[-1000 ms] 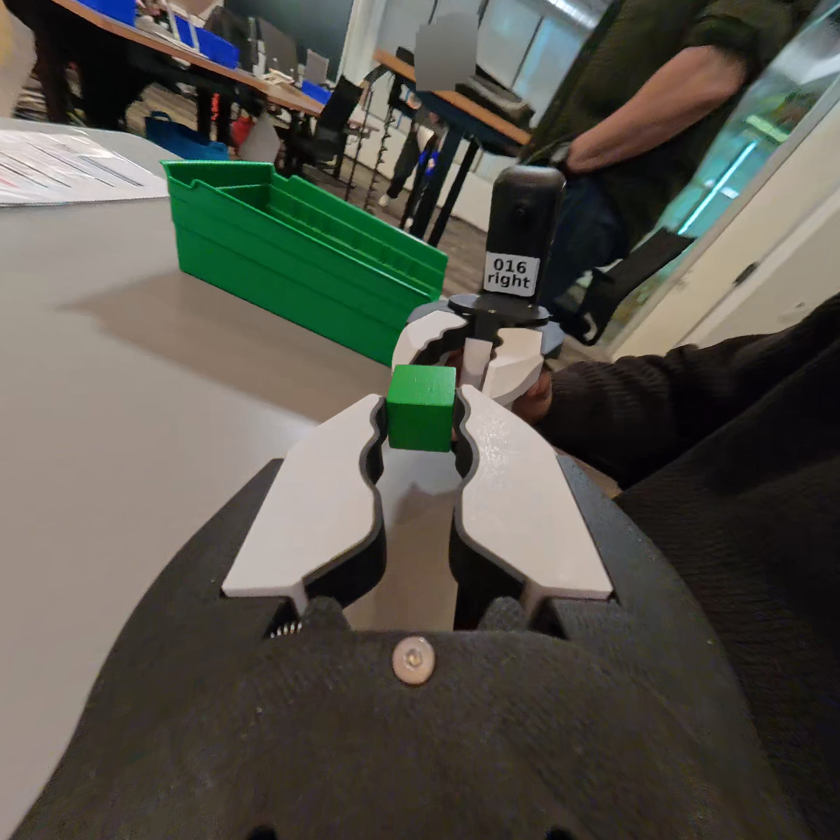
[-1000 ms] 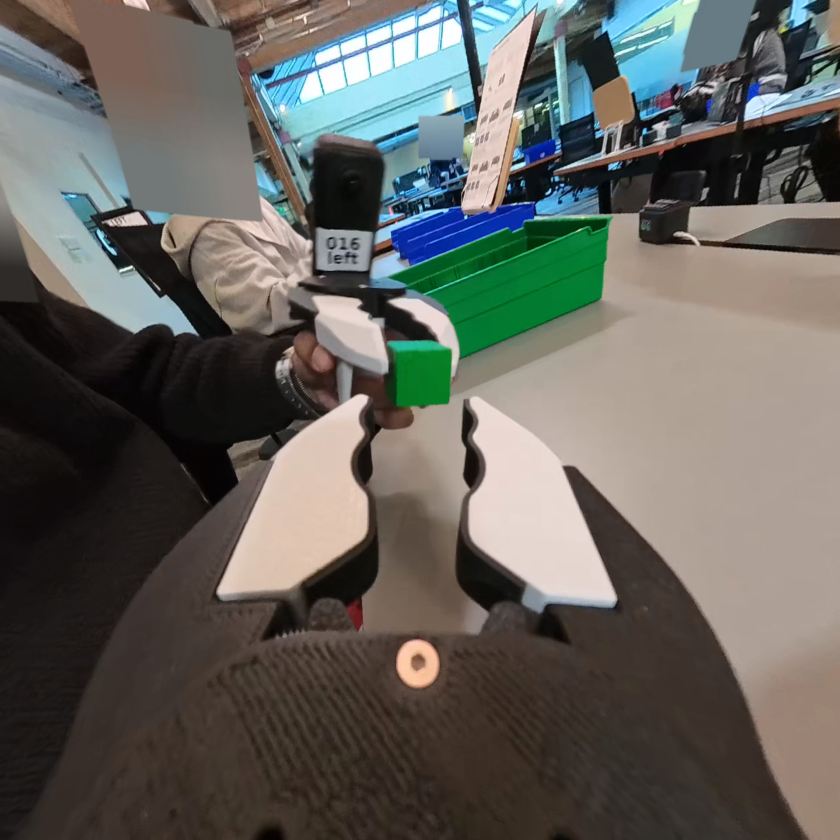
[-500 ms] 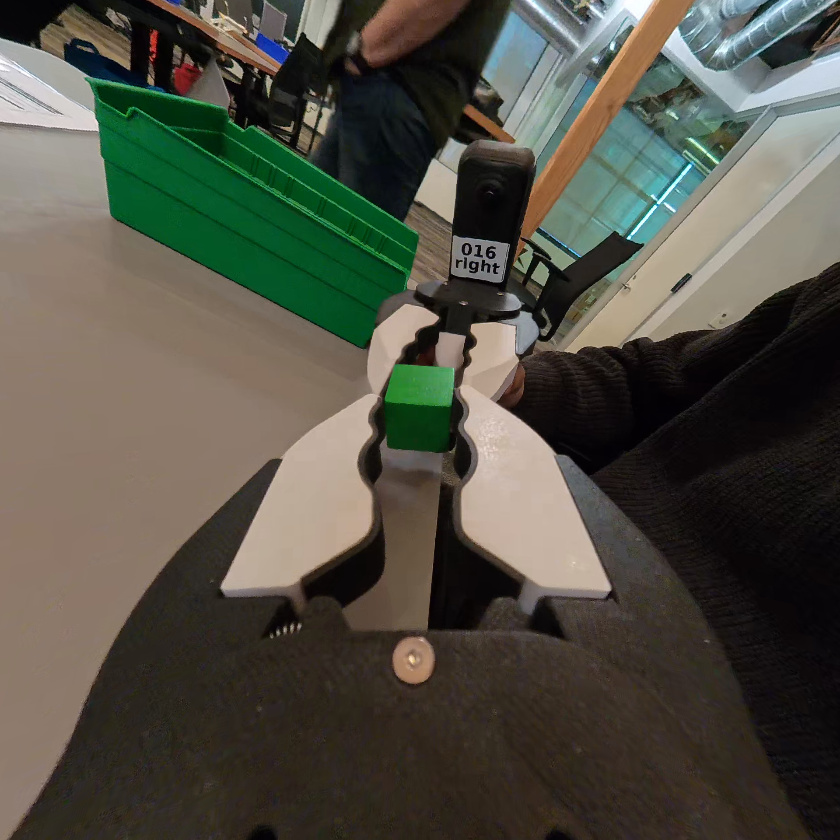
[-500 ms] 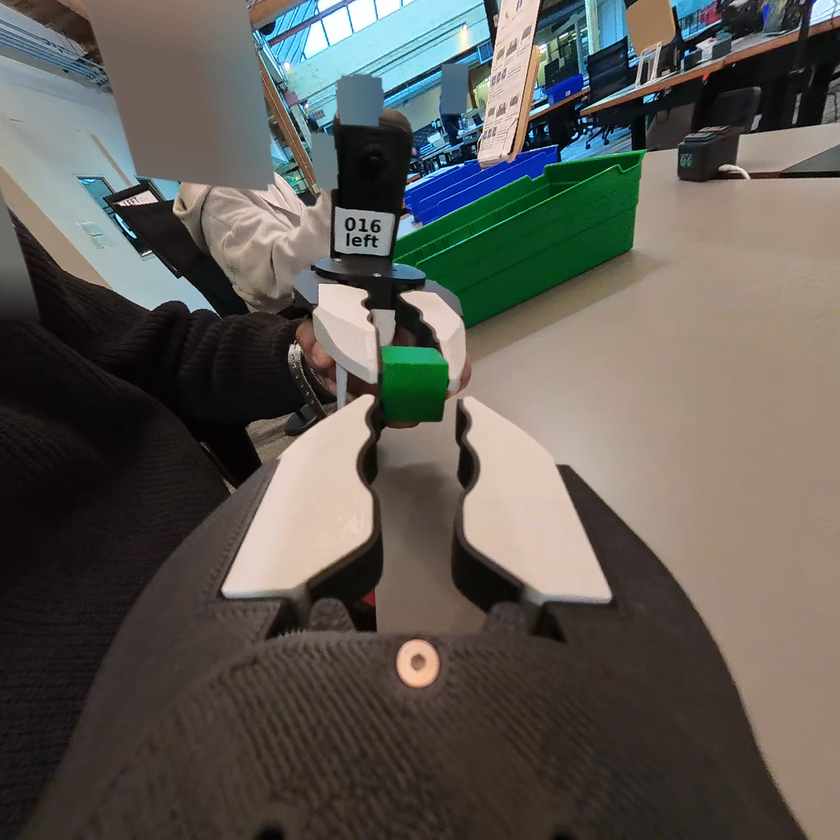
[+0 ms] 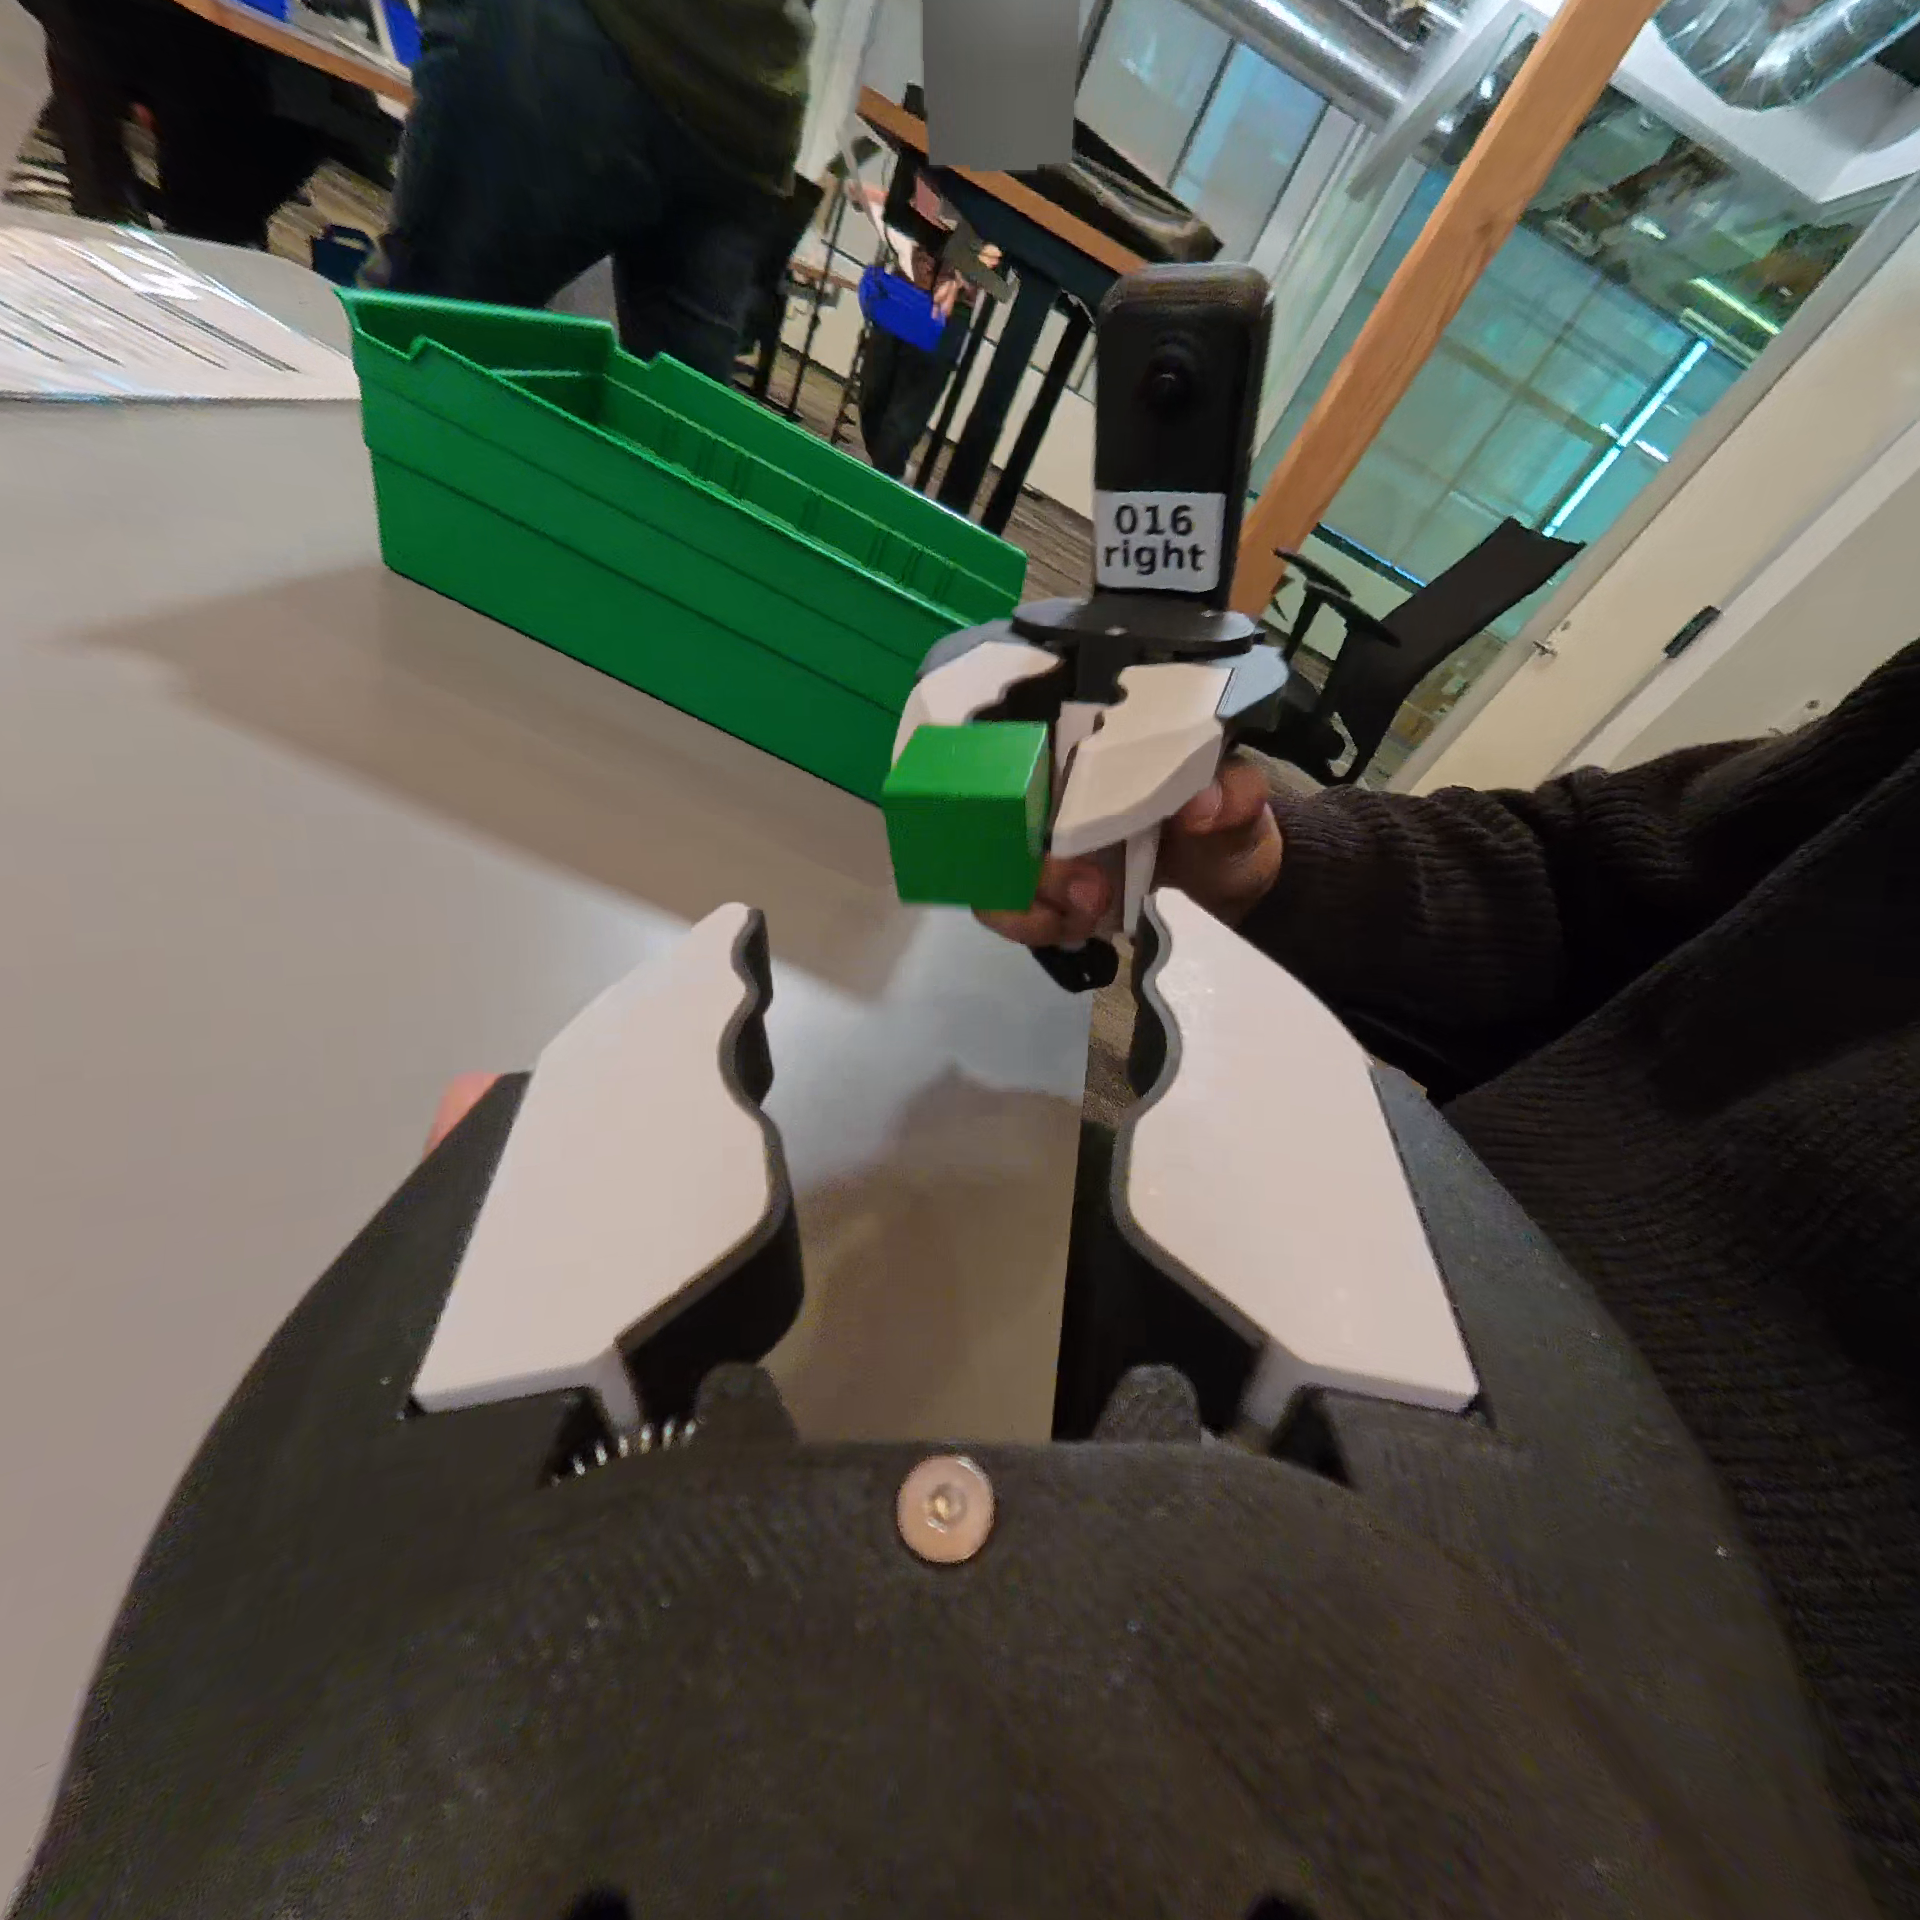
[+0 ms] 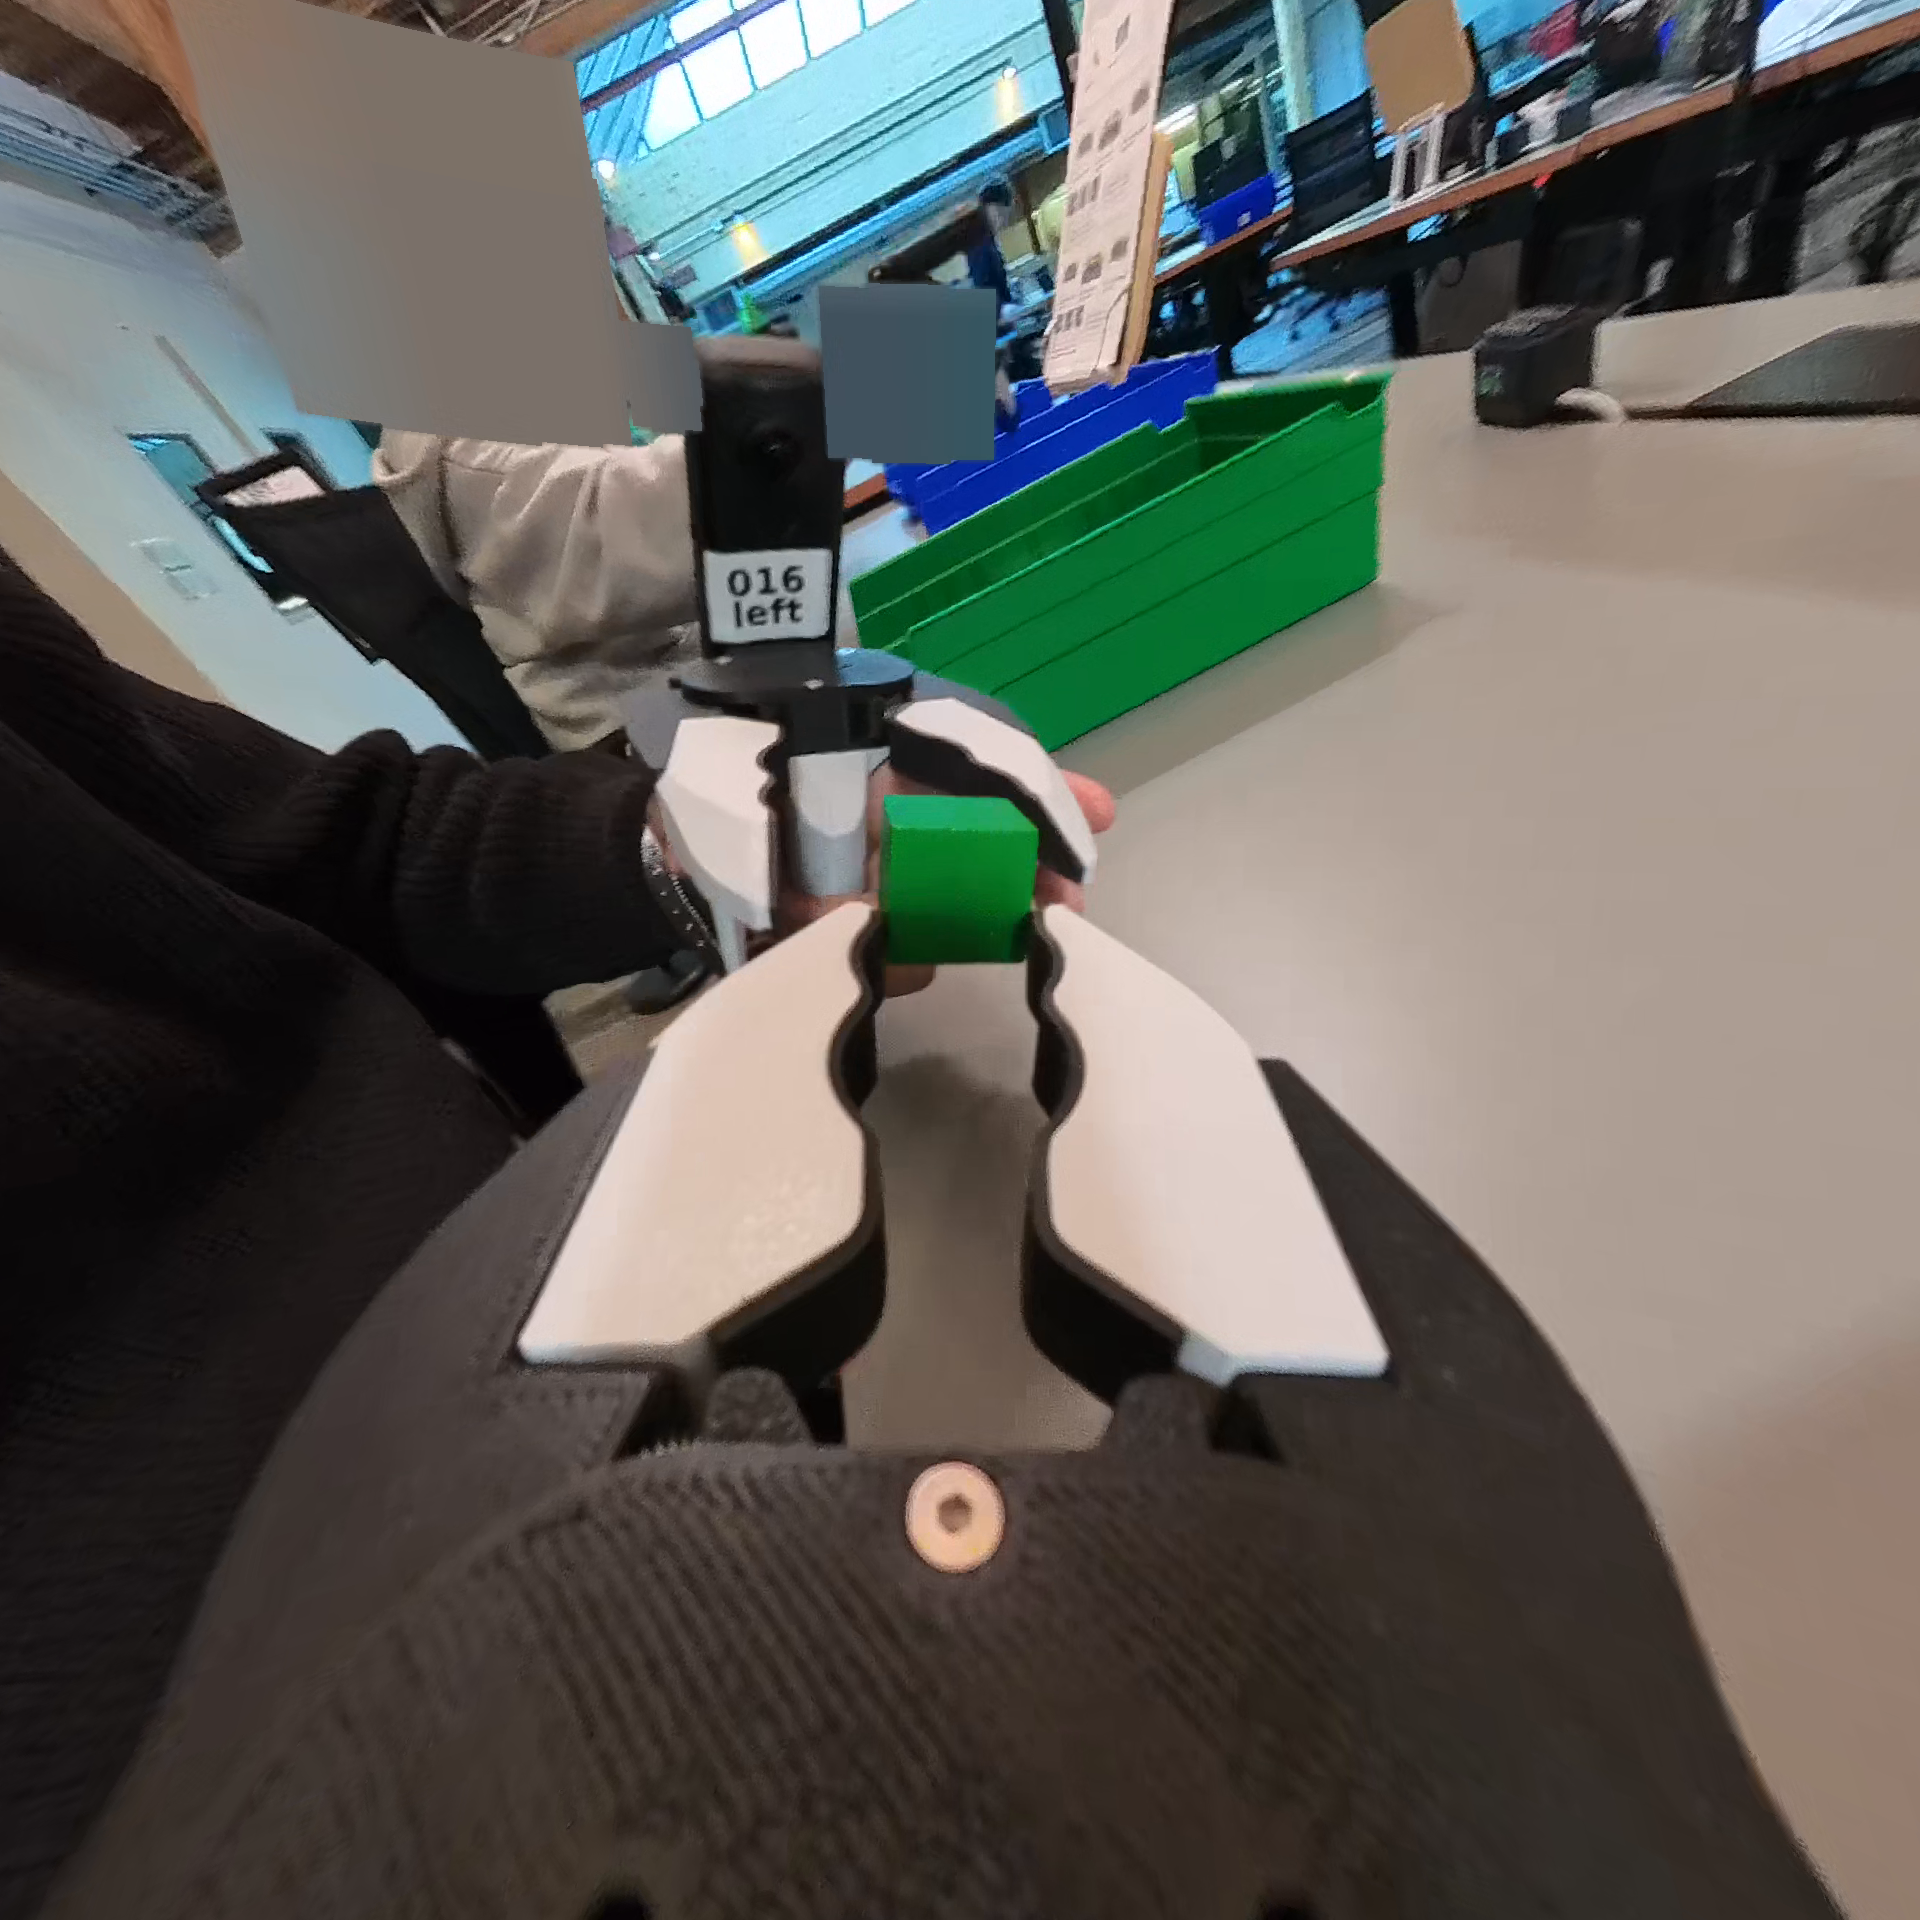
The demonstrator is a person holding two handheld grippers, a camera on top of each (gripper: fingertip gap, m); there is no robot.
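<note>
A green cube (image 6: 956,883) is clamped between the tips of my right gripper (image 6: 954,920), held above the grey table (image 6: 1507,831). My left gripper (image 5: 951,914) is open and empty, its fingers spread wide just short of the cube (image 5: 966,821). The two grippers face each other near the table's edge. In the left wrist view the right gripper (image 5: 1039,790) holds the cube a little above and beyond my left fingertips. In the right wrist view the left gripper (image 6: 852,831) stands open right behind the cube.
A long green bin (image 5: 644,540) stands on the table behind the grippers; it also shows in the right wrist view (image 6: 1143,582), with a blue bin (image 6: 1091,416) behind it. A small black device (image 6: 1527,374) and printed sheets (image 5: 125,322) lie farther off. People stand nearby.
The cube has passed from my left gripper to my right. The left gripper opened and let go; the right gripper closed on the cube.
</note>
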